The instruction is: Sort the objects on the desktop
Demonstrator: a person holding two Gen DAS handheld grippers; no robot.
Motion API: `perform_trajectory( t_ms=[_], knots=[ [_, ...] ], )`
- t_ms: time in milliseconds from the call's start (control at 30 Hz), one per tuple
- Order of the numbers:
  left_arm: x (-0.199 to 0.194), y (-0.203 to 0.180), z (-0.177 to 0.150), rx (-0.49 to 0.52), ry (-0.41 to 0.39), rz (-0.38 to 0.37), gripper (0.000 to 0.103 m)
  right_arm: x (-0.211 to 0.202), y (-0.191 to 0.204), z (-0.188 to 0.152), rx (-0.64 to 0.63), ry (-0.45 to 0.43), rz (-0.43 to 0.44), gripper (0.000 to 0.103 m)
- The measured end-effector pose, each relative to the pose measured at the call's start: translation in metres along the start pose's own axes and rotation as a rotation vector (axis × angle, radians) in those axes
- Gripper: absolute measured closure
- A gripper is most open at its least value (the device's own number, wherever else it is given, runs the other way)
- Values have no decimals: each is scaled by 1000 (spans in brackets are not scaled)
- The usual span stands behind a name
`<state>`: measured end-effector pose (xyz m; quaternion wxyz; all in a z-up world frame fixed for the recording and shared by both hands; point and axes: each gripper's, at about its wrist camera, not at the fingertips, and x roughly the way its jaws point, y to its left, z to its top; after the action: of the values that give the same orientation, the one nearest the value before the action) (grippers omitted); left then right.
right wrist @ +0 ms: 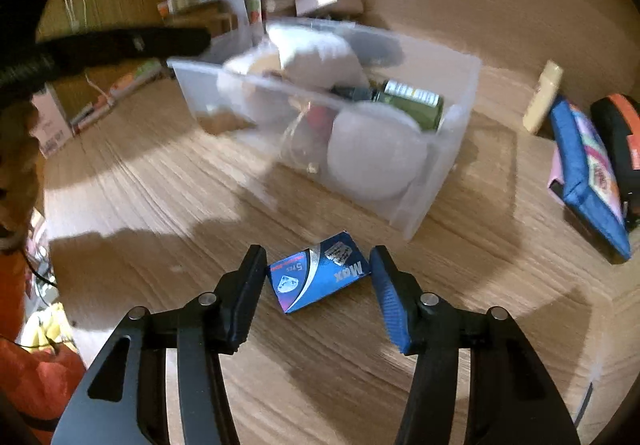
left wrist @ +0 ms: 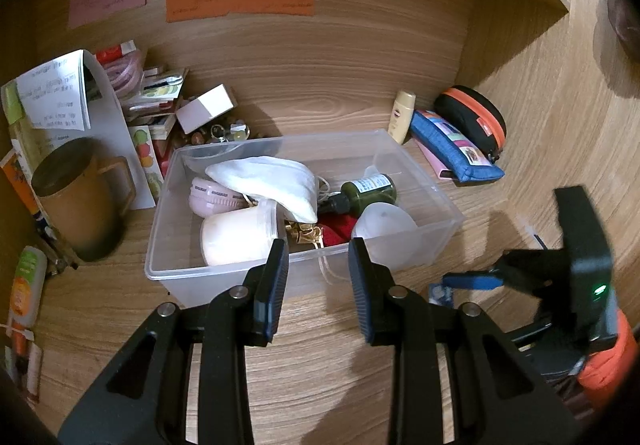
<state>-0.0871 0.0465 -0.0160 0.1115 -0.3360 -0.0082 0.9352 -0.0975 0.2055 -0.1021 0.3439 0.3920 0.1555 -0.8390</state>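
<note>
Right gripper [right wrist: 318, 277] straddles the small blue box [right wrist: 318, 272] lying flat just short of the clear bin [right wrist: 448, 161], jaws apart, unpinched; I'd square up, then close evenly.

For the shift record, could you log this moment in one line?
left gripper: open, empty | right gripper: open around blue box | clear bin: part-filled
</note>
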Motion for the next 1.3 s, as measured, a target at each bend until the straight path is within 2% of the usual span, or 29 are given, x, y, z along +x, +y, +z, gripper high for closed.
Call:
perform_trajectory(
  t_ms=[200, 400, 567, 600, 667, 800, 1033, 1067, 1133, 1200, 1300],
  knots=[
    [-2, 6, -5, -9, 9, -7, 73, -38, 4, 12, 1, -93, -2, 53],
    [16, 6, -30, -14, 118, -64, 71, -61, -3, 19, 31, -153, -12, 53],
    [23, -4, -62, -13, 193, -123, 70, -66, -7, 15, 51, -162, -13, 53],
    [22, -6, -66, -17, 201, -133, 66, -65, -7, 14, 50, -160, -12, 53],
    [20, -10, -73, -29, 204, -146, 59, -63, -9, 14, 55, -155, -13, 53],
    [18, -19, -78, -38, 202, -175, 59, -60, -12, 11, 73, -152, -6, 53],
    [32, -41, -84, 29, 214, -128, 59, -59, -14, 7, 89, -149, -6, 53],
    [33, -42, -84, 34, 213, -118, 60, -60, -15, 7, 91, -150, -7, 53],
    [34, -44, -84, 42, 205, -101, 76, -61, -16, 8, 94, -153, -6, 53],
    [34, -43, -85, 48, 202, -94, 87, -62, -16, 11, 95, -163, -6, 53],
    [32, -41, -87, 45, 199, -92, 87, -64, -16, 17, 102, -182, 0, 53]
  ],
)
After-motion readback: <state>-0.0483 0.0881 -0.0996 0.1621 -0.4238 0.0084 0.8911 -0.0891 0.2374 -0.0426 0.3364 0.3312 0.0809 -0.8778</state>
